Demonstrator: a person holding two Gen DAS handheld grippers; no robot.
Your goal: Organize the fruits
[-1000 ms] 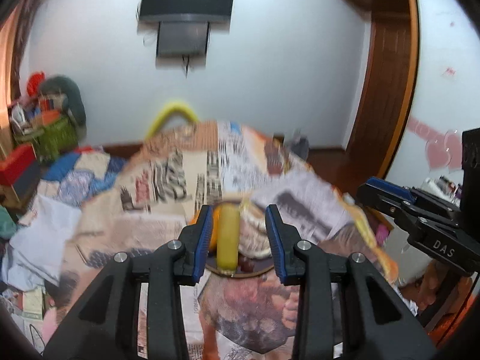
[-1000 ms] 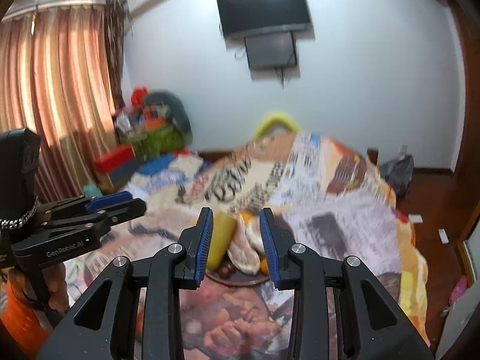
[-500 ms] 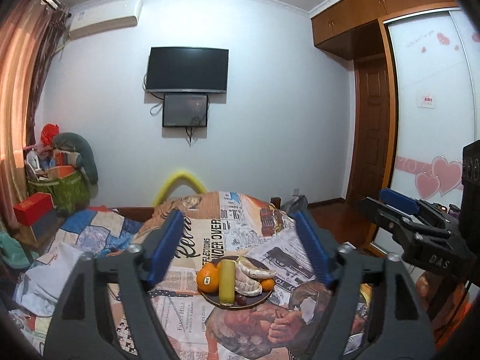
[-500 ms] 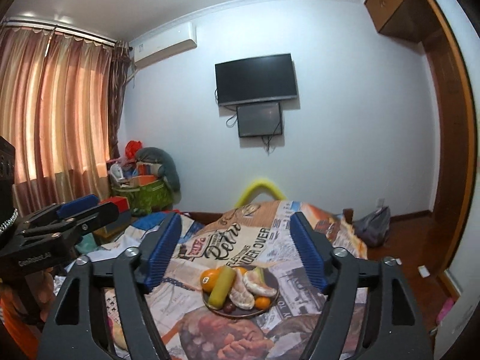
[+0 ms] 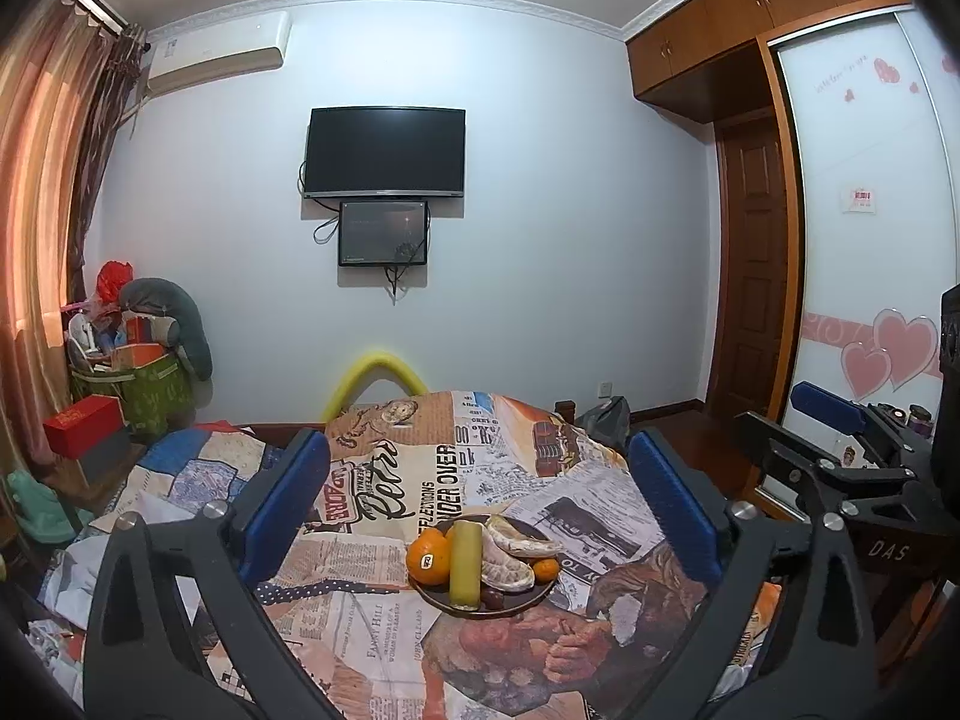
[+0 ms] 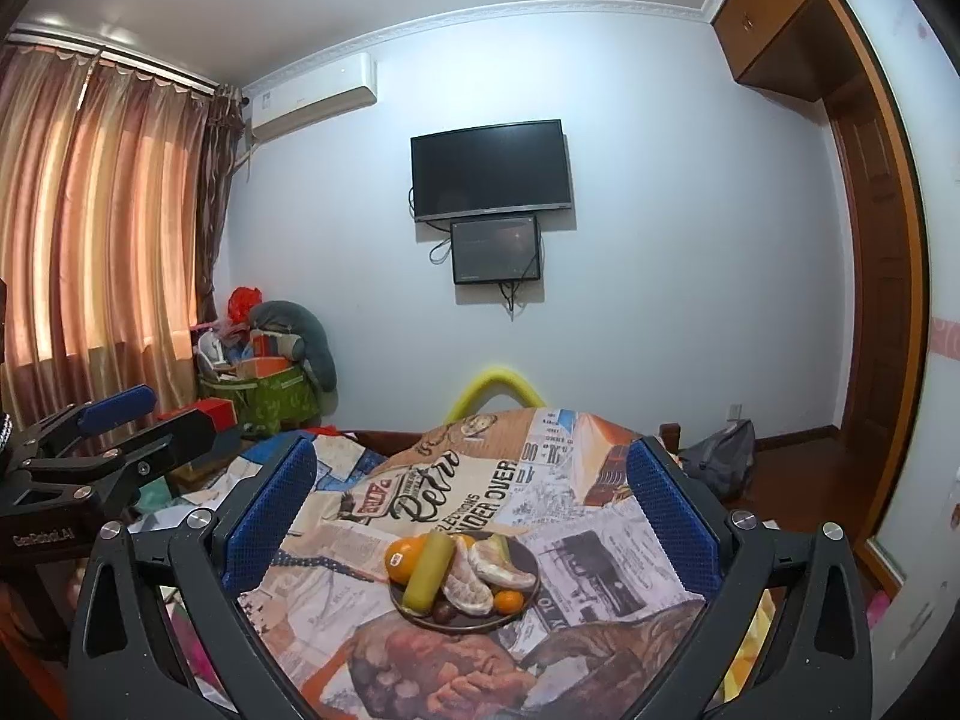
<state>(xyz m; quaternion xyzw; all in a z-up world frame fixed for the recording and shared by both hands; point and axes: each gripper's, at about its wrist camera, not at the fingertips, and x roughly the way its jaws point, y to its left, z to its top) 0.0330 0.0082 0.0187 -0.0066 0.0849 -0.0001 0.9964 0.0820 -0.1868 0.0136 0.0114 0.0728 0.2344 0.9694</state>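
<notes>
A dark round plate [image 5: 528, 599] [image 6: 528, 564] sits on a bed covered by a newspaper-print blanket [image 5: 420, 480]. On it lie an orange with a sticker [image 5: 427, 558] [image 6: 401, 557], a yellow-green cylinder-shaped fruit [image 5: 465, 564] [image 6: 427, 571], peeled pomelo segments [image 5: 510, 558] [image 6: 480, 576], a small mandarin [image 5: 545, 569] [image 6: 507, 601] and dark small fruits [image 5: 493, 599]. My left gripper [image 5: 480, 492] is wide open and empty, held back from the plate. My right gripper [image 6: 471, 492] is wide open and empty too. Each gripper shows in the other's view, the right one [image 5: 840, 450] and the left one [image 6: 108, 438].
A wall TV [image 5: 384, 153] with a smaller screen under it hangs ahead. A yellow foam arch [image 5: 375, 378] stands at the bed's far end. Boxes and a green bag [image 5: 138, 384] crowd the left corner by curtains. A wardrobe and door [image 5: 756, 300] are right.
Both grippers have opened wide from a narrow gap and pulled back and up from the plate; the fruits now look smaller and farther. The view has steadied.
</notes>
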